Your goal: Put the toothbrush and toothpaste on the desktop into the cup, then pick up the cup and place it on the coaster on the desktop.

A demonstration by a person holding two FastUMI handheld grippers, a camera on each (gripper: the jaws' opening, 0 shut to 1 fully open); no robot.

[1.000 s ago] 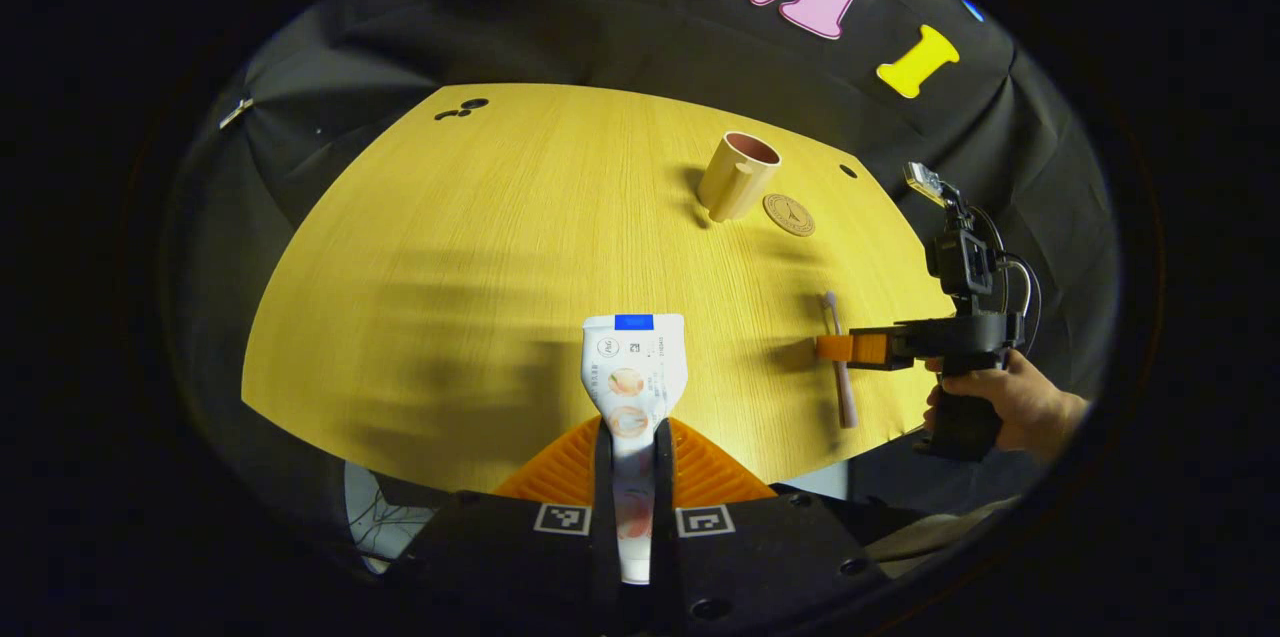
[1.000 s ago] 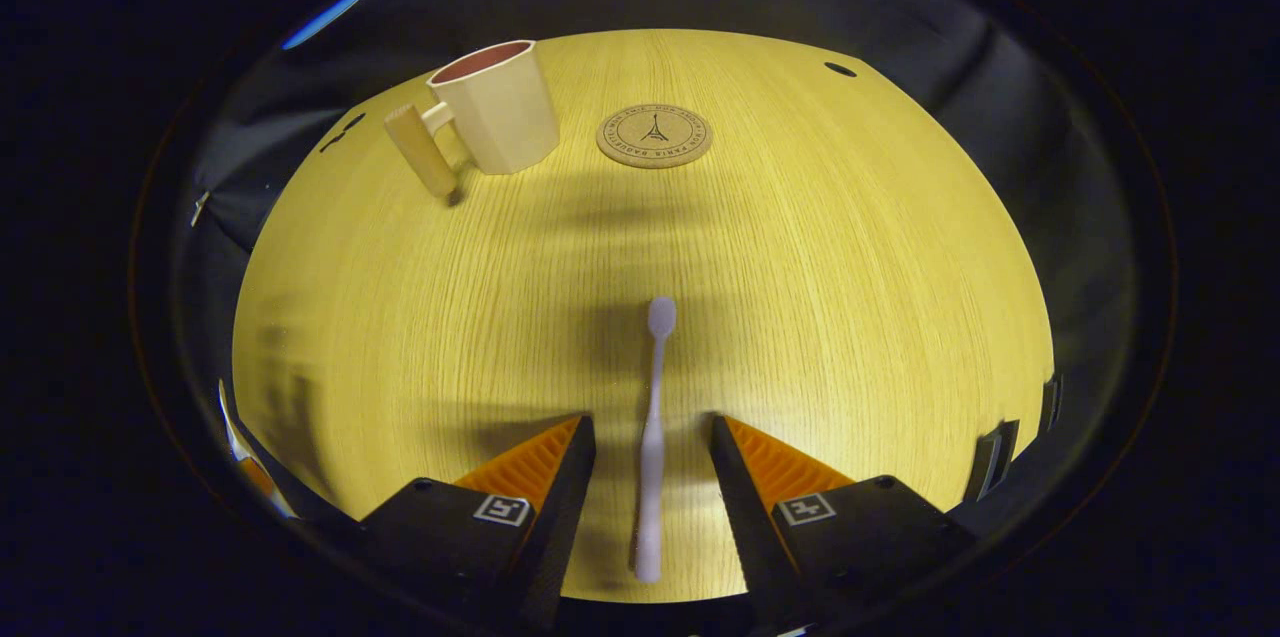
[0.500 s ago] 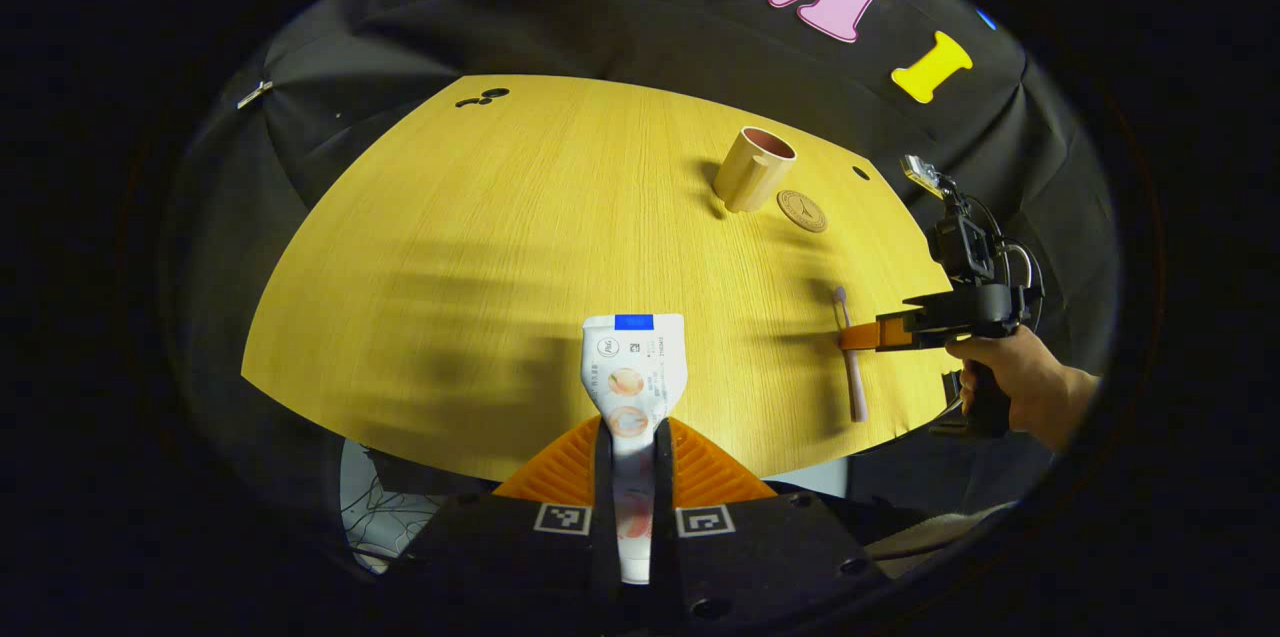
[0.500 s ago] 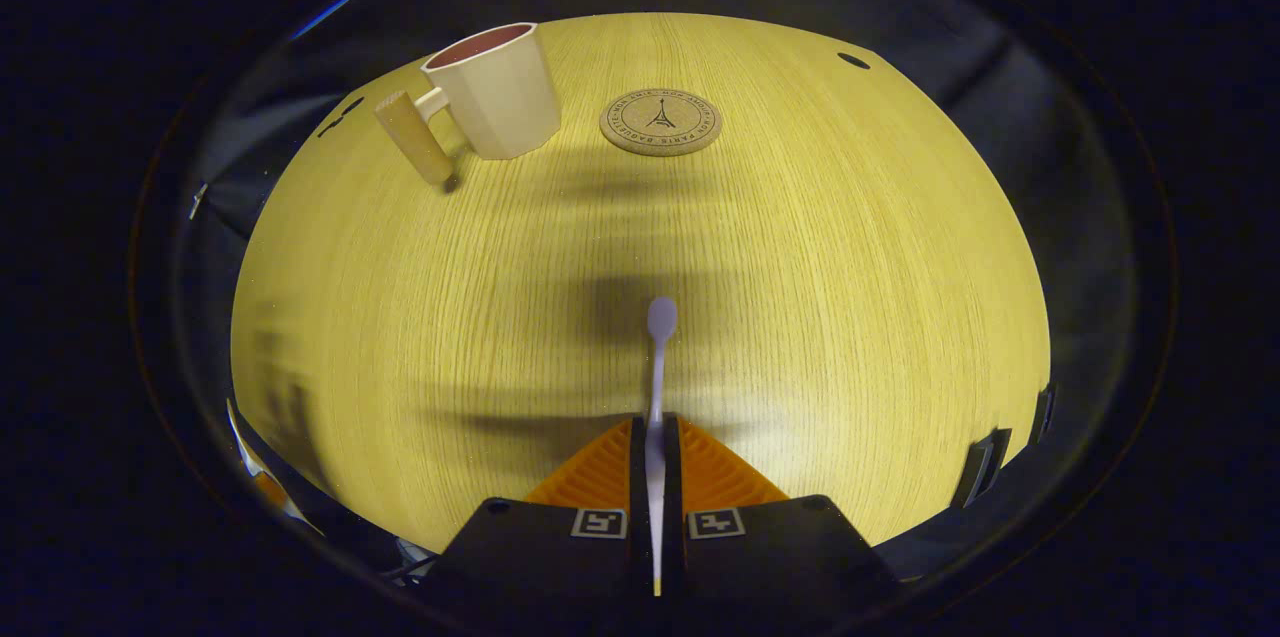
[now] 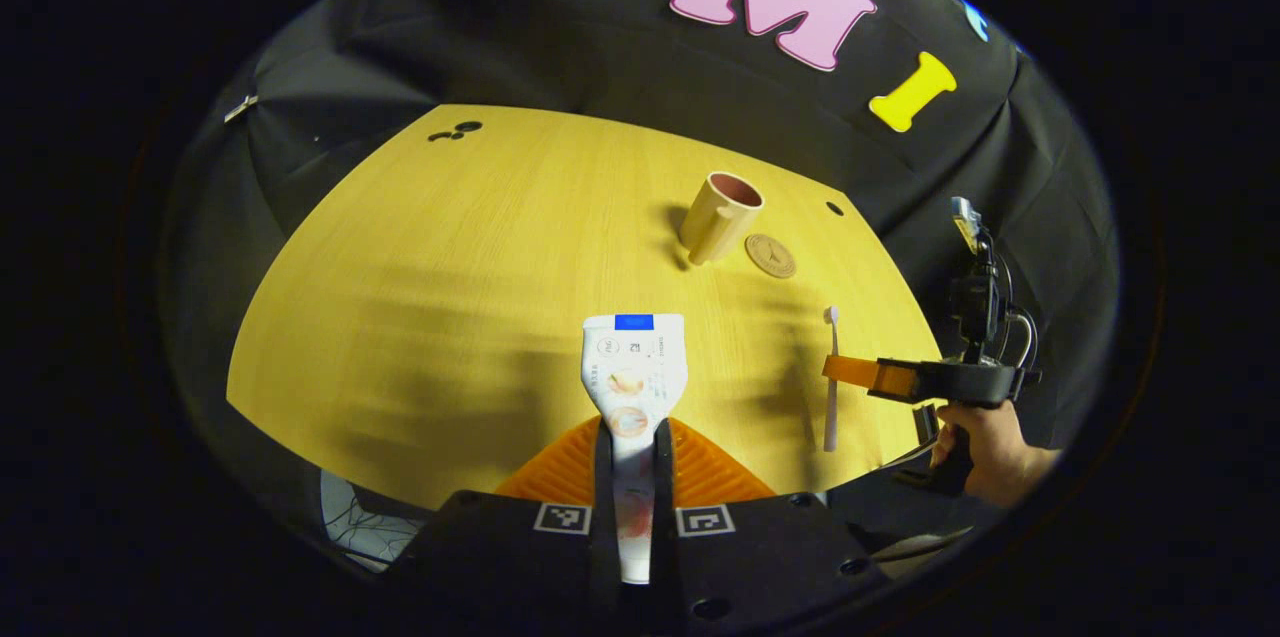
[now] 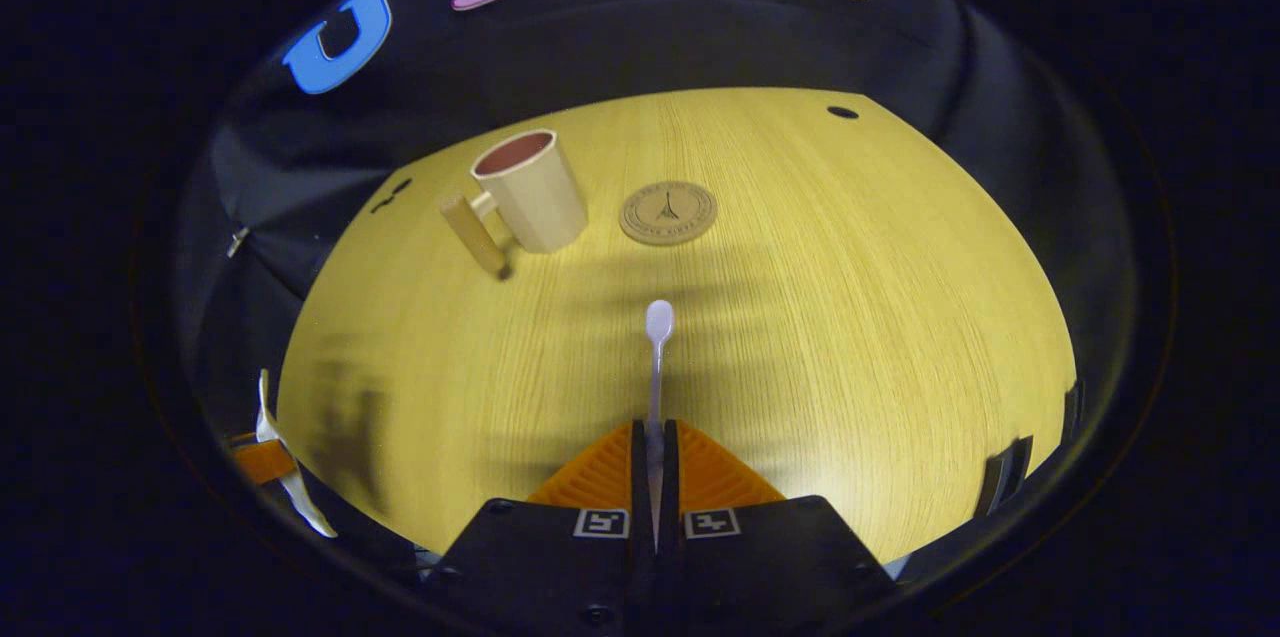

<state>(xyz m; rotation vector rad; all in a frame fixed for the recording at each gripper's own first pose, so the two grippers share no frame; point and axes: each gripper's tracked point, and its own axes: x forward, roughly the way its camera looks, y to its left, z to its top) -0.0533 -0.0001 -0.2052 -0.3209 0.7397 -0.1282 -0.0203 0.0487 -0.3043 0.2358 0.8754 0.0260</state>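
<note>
Both grippers are holding loads clear of the table (image 6: 850,317), left gripper (image 5: 634,437) fingers clamping the toothpaste (image 5: 634,367), right gripper (image 6: 655,442) fingers pinching the toothbrush (image 6: 657,357), presumably for the cup (image 6: 530,192) ahead.

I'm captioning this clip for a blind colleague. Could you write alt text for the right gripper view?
The right gripper is shut on a slim white toothbrush pointing ahead over a yellow wooden desktop. Beyond stand a cream handled cup and, beside it, a round cork coaster.

Bright overhead light floods the table (image 6: 850,317); soft, streaky shadows smear across it. Fisheye distortion bows its edges, and the surroundings fall dim.
</note>
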